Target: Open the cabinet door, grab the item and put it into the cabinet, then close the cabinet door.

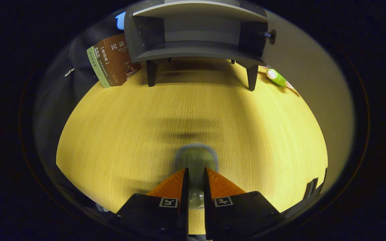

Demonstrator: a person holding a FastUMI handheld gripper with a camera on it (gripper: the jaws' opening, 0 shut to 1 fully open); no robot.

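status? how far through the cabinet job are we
Done: the cabinet stands open across the wooden table, its door swung aside. In hand: the gripper has its fingers shut on a small green round item above the table. Left: place it in the cabinet, then close the door.

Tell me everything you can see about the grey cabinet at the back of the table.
The grey cabinet stands upright on short dark legs on the yellow wooden table, well beyond the gripper. Its door is swung open to the right, showing a bare interior. It looks like painted board. Books lean beside its left side.
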